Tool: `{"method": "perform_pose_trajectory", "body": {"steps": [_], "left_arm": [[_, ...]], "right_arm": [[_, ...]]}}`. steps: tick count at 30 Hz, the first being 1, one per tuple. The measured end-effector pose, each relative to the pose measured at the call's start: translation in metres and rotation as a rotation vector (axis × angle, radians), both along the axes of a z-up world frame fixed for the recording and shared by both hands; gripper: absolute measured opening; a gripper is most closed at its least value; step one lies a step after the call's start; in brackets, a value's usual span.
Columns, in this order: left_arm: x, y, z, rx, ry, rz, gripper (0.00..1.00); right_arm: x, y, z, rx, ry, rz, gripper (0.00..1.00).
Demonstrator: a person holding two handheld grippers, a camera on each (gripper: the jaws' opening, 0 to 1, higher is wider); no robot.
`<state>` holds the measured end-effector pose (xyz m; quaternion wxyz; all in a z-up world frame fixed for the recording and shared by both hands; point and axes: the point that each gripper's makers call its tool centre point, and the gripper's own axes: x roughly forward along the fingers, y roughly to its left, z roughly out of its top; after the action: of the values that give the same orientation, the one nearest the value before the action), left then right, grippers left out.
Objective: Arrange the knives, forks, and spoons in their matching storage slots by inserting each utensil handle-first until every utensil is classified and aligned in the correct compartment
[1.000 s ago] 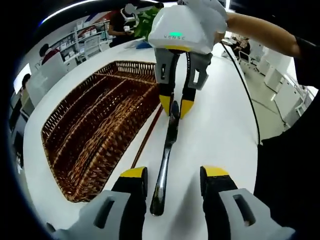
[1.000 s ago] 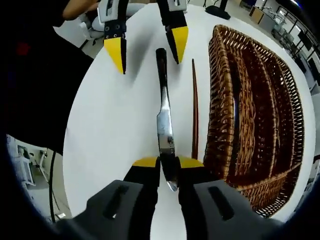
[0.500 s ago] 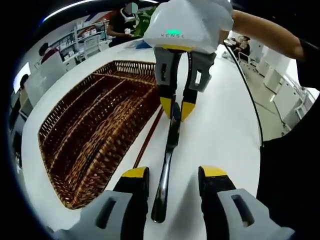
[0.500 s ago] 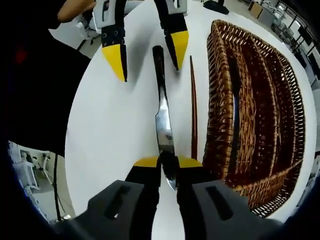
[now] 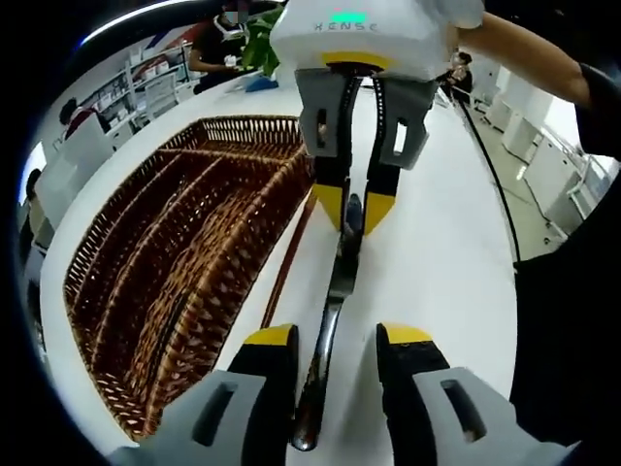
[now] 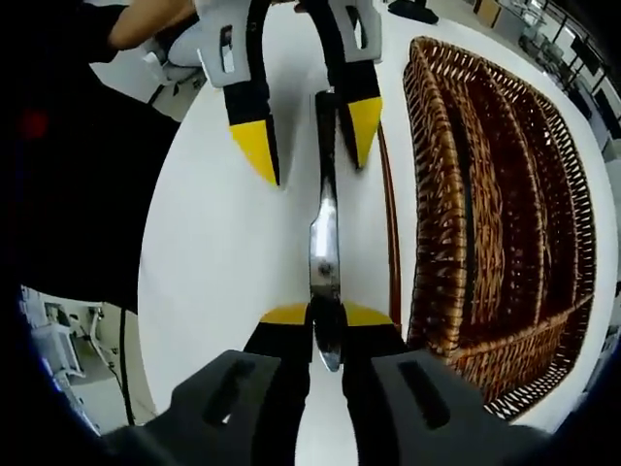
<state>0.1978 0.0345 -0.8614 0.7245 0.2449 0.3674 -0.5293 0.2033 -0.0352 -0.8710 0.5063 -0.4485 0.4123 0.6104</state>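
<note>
Wicker tray [image 6: 505, 194] beside knife [image 6: 323, 243], which is on the white table [image 6: 213, 243]. Right gripper [image 6: 325, 316] clamps the blade tip; left gripper [image 5: 330, 338] gapes around the handle (not gripping). Close squarely on handle before lifting; keep knife level.

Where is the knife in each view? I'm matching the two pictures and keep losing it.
Left gripper view: the knife runs up the middle, handle between the open left gripper, blade end in the right gripper.
Right gripper view: the knife runs up the middle, blade clamped at the bottom, handle between the other gripper's jaws.
Shared landmark: the wicker tray beside it.
</note>
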Motion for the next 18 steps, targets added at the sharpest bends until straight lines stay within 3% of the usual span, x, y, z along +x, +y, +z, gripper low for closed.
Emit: {"method": "perform_pose_trajectory", "body": {"steps": [8,9,10,18], "left_arm": [[-0.002,-0.005,-0.012,0.067,-0.009,-0.099,0.25],[0.002,-0.012,-0.009,0.041,-0.050,-0.138,0.23],[-0.002,-0.010,-0.010,0.053,-0.030,-0.136,0.23],[-0.005,-0.016,-0.010,0.017,-0.049,-0.194,0.08]], "right_arm": [[-0.005,-0.001,0.012,0.015,-0.012,-0.004,0.09],[-0.005,0.000,0.015,0.021,-0.013,-0.006,0.09],[-0.005,0.000,0.016,0.023,-0.014,-0.007,0.09],[-0.009,0.003,0.019,0.040,-0.020,-0.004,0.09]]}}
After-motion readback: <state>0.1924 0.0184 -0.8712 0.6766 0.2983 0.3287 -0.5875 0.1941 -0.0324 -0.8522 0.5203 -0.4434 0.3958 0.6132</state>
